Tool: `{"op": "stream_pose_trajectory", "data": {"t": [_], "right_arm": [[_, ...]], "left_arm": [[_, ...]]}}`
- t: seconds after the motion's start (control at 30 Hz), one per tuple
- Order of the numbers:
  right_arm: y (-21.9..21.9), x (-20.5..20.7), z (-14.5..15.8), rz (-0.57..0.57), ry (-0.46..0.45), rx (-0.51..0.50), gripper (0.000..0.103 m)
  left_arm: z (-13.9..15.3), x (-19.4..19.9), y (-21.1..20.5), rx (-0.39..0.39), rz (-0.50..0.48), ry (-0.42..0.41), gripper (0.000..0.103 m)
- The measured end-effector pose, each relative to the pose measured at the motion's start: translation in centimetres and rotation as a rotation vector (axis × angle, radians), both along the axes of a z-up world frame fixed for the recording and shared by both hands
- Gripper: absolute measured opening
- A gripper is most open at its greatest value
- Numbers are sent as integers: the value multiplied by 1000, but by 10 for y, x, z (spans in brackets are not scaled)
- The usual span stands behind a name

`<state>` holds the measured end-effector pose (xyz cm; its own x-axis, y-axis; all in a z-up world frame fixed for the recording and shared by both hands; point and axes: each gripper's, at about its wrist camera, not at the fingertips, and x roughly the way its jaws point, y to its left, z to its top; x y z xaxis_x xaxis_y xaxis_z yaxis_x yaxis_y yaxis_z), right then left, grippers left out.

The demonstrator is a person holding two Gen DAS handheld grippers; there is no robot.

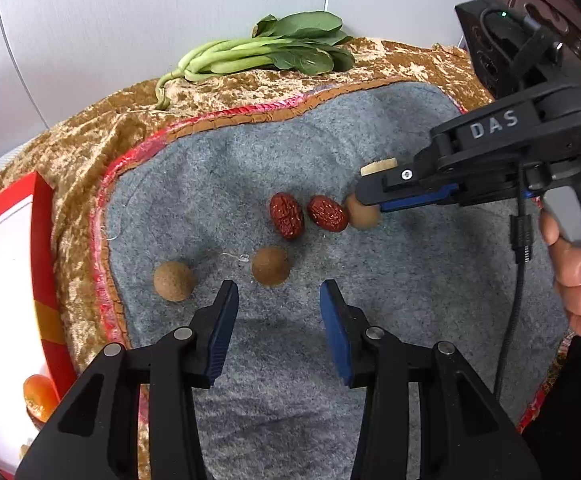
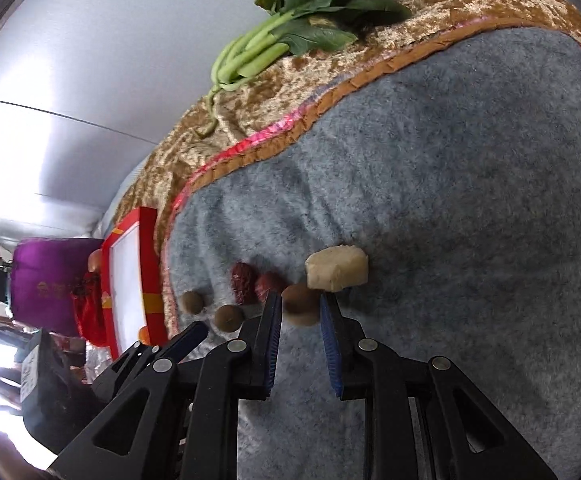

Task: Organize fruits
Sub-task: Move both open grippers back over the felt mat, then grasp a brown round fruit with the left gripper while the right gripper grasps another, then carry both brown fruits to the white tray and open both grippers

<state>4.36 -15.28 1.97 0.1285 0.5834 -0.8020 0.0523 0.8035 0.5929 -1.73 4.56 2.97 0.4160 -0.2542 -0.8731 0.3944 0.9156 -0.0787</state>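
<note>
Right tool [image 2: 300,310] nearly closed, pads around a brown longan [image 2: 299,305] on the grey felt mat [image 2: 470,200]; whether they press it, can't tell. Left tool [image 1: 278,300] partly open, empty, just short of another longan [image 1: 271,266]. Two red dates [image 1: 308,214] lie between. Third longan [image 1: 174,281] left.

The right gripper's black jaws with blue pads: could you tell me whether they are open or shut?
Shut on the round brown fruit: the right gripper has both pads against its sides.
</note>
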Motion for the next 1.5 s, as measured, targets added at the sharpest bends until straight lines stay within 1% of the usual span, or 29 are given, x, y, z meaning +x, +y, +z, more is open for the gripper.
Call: {"op": "stream_pose_trajectory", "data": {"t": [0.13, 0.2, 0.4, 0.43, 0.47, 0.6, 0.63, 0.77, 0.87, 1.03, 1.17, 1.27, 1.4, 1.5], "right_arm": [[5, 0, -4, 11, 1, -12, 25], [9, -1, -7, 20, 17, -11, 26], [11, -2, -10, 30, 31, -13, 27], [12, -2, -10, 29, 36, -10, 27], [11, -2, -11, 30, 42, -5, 28], [12, -4, -10, 35, 41, -7, 29], [13, -4, -11, 37, 40, -10, 29], [18, -4, -10, 44, 31, -20, 29], [21, -4, -12, 46, 28, -32, 28], [29, -7, -8, 68, 1, -66, 27], [29, -7, -5, 67, 3, -60, 26], [29, -8, 0, 73, 2, -40, 26], [36, -14, 18, 87, -36, -9, 26], [51, -18, 30, 117, -57, 45, 26]], "left_arm": [[-3, 6, 3, -35, 11, 16, 41], [-5, 10, 4, -42, 18, 20, 41], [-3, 14, -2, -27, 1, -26, 41], [-4, 14, -3, -22, -5, -27, 40], [-6, 14, -4, -17, -12, -24, 36], [-12, 12, -9, 19, -37, -27, 29], [-13, 12, -9, 22, -38, -29, 26], [-14, 13, -8, 20, -33, -29, 21], [-16, 12, -9, 24, -33, -35, 19], [-14, 12, -9, 21, -33, -43, 19], [-10, 8, -8, 16, -31, -52, 19], [2, 0, -5, 7, -33, -78, 19], [18, -13, 7, -1, -13, -101, 19], [28, -23, 26, 0, 20, -104, 19]]}}
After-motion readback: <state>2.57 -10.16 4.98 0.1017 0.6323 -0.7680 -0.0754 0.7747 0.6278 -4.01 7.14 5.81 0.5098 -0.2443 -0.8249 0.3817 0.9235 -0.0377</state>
